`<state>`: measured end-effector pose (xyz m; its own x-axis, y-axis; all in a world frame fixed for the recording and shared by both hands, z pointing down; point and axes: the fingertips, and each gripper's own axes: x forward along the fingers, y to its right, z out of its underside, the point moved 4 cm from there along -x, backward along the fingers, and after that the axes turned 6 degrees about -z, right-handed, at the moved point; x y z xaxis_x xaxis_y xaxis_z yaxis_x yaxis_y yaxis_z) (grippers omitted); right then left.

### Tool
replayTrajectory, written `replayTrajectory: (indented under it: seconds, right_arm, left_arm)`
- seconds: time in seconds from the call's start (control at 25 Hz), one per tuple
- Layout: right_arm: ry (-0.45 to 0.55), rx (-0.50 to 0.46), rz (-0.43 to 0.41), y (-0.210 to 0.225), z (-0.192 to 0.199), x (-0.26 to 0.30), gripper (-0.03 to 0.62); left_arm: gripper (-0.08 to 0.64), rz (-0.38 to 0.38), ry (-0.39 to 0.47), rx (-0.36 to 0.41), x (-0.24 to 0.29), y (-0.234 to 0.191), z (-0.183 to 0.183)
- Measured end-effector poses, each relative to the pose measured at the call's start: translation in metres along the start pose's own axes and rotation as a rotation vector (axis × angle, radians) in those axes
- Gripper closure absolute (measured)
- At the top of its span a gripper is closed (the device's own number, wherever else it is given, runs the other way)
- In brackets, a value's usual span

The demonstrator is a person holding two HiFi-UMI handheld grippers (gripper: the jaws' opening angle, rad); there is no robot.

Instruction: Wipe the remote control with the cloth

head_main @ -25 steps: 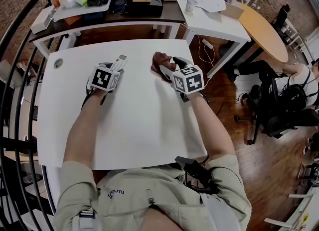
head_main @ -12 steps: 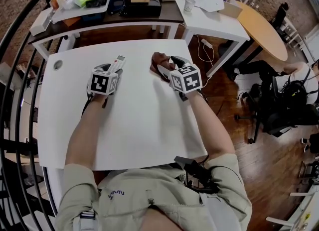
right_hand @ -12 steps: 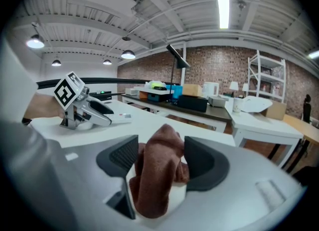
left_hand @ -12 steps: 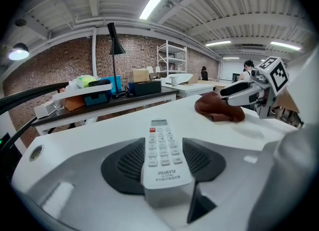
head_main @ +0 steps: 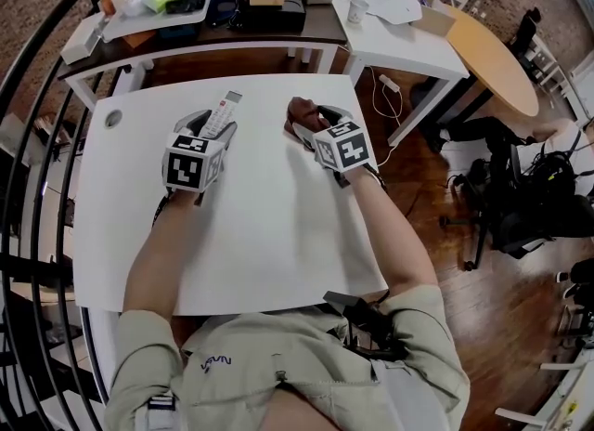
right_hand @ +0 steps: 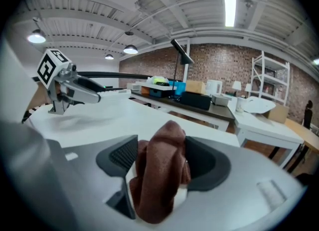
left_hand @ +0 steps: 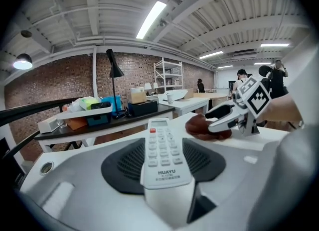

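Note:
A white remote control [head_main: 223, 110] [left_hand: 163, 153] is clamped between the jaws of my left gripper [head_main: 212, 124] [left_hand: 164, 164] and held off the white table [head_main: 260, 225], its button side up and its far end sticking out ahead. A bunched brown cloth [head_main: 299, 117] [right_hand: 162, 175] lies on the table between the jaws of my right gripper [head_main: 312, 124] [right_hand: 160, 168]. Those jaws have just been opening and stand wide around the cloth, with table showing beside it. From the left gripper view the cloth [left_hand: 202, 125] and right gripper [left_hand: 222, 118] sit to the right.
A dark side table [head_main: 232, 28] with trays and boxes stands behind the white table. A second white table [head_main: 408, 48] with a cup [head_main: 355, 9] is at the back right. A black railing [head_main: 37, 95] curves along the left. A round grommet [head_main: 113, 119] sits near the far-left corner.
My left gripper has risen and tilted with the remote, which now reaches farther toward the table's far edge. The right gripper has stayed by the cloth.

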<state>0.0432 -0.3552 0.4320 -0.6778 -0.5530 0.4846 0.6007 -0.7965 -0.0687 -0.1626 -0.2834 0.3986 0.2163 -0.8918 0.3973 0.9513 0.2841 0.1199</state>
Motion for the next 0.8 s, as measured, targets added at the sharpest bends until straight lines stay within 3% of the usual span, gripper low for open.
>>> replayTrajectory:
  seconds: [0.6, 0.8]
  right_arm:
    - [-0.101, -0.013, 0.010, 0.002, 0.012, 0.017, 0.299]
    - [-0.123, 0.001, 0.008, 0.002, 0.014, 0.017, 0.345]
  left_arm:
    - [0.316, -0.005, 0.143, 0.049, -0.048, 0.023, -0.039]
    - [0.316, -0.002, 0.171, 0.060, -0.062, 0.030, -0.045]
